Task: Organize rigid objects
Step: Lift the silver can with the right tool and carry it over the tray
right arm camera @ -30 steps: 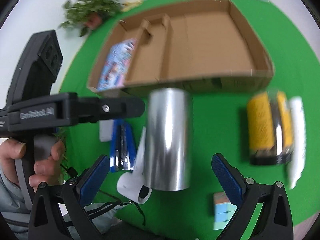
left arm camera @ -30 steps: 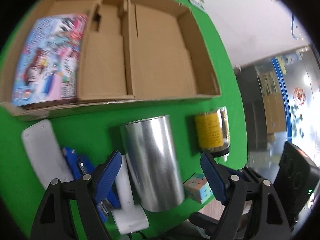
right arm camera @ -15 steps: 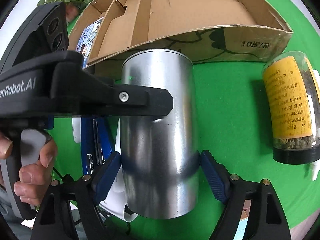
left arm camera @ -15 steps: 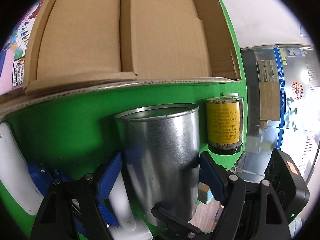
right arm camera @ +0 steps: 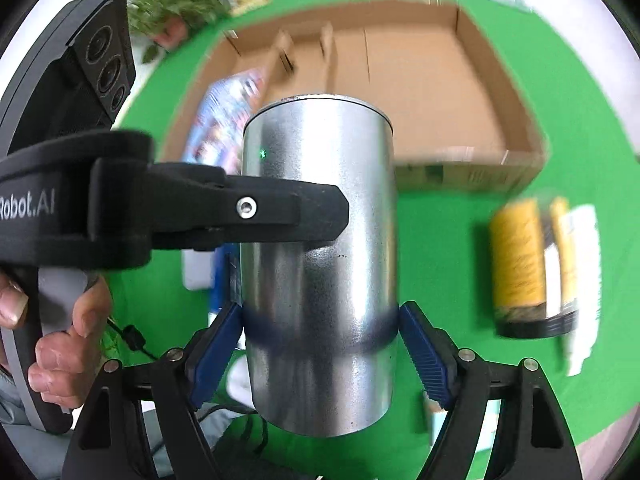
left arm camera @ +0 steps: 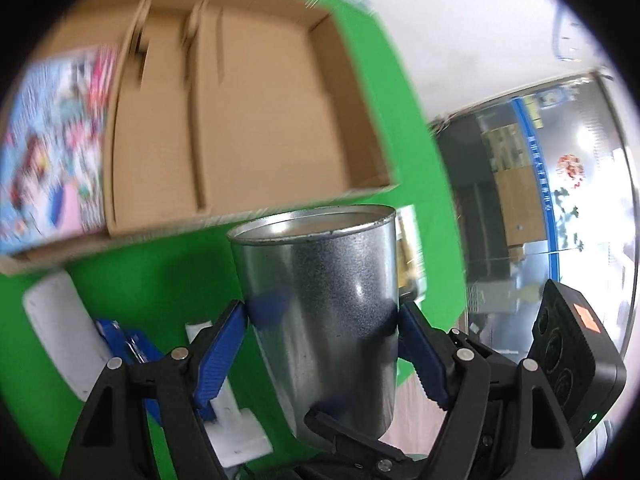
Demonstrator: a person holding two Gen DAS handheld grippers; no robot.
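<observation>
Pinching from both sides, the blue pads (left arm camera: 224, 354) of the left gripper (left arm camera: 322, 344) are pressed against the wall of a silver metal can (left arm camera: 324, 304), which is gripped low on its body with its open rim tilted away. In the right wrist view, the right gripper (right arm camera: 320, 344) is seen clamped on the same can (right arm camera: 320, 240), its pads (right arm camera: 422, 356) set against opposite sides of the lower half, while a black finger of the left gripper (right arm camera: 224, 208) crosses the can higher up. The can is held by both tools and appears lifted clear of the green table (right arm camera: 440, 240), in front of a shallow cardboard box (left arm camera: 260, 112) with dividers. A colourful printed packet (left arm camera: 52, 140) lies in the box's left compartment. A yellow-labelled jar (right arm camera: 524, 264) lies on its side on the green surface, well apart from the can; blue and white items (left arm camera: 132, 344) lie below the left gripper. Slipping is judged the main risk: the smooth, curved metal could rotate or slide if the two grips pull unevenly. The can's thin wall could also be dented by squeezing, and the box's near wall could be struck if the can is carried too low.
</observation>
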